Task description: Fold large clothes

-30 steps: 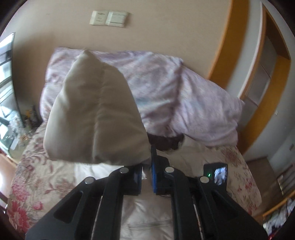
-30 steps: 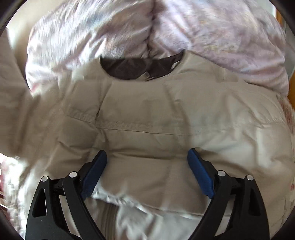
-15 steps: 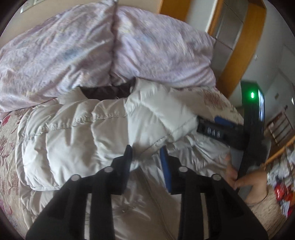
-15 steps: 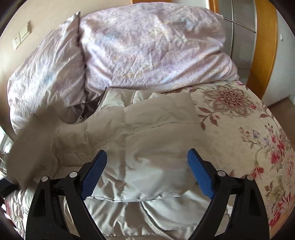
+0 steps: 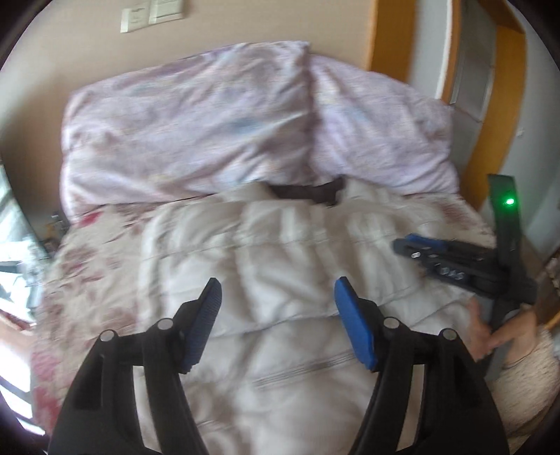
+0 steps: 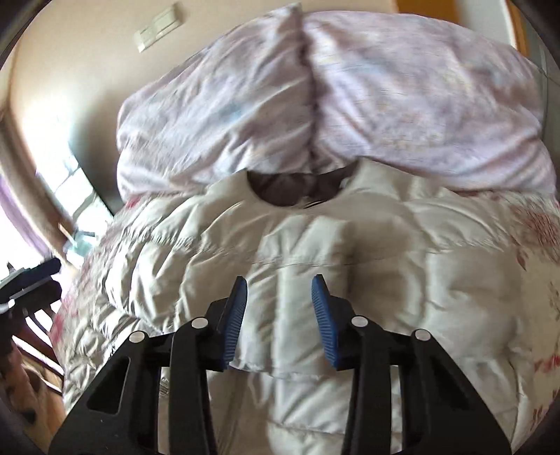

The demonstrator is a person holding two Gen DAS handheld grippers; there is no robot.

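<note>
A cream quilted down jacket (image 5: pixel 280 252) lies flat on the bed with its dark-lined collar (image 5: pixel 304 190) toward the pillows. Both sleeves lie folded in over its front. My left gripper (image 5: pixel 277 283) hovers over the jacket's chest; its jaws are opening and nothing is between the blue pads. In the right wrist view the jacket (image 6: pixel 350 252) fills the middle. My right gripper (image 6: pixel 279 280) hangs above a folded sleeve, jaws closing, with a clear gap and no cloth pinched. In the left wrist view the right gripper (image 5: pixel 455 259) shows at the right, held by a hand (image 5: pixel 497 336).
Lilac pillows (image 5: pixel 210 133) are heaped at the head of the bed against a beige wall with switches (image 5: pixel 150 15). A floral bedspread (image 5: pixel 87 266) shows around the jacket. A wooden door frame (image 5: pixel 388 35) stands at the right and a window (image 6: pixel 70 175) at the left.
My left gripper let go of the sleeve it held up; the sleeve now lies across the jacket and the jaws stand wide. My right gripper's jaws have narrowed.
</note>
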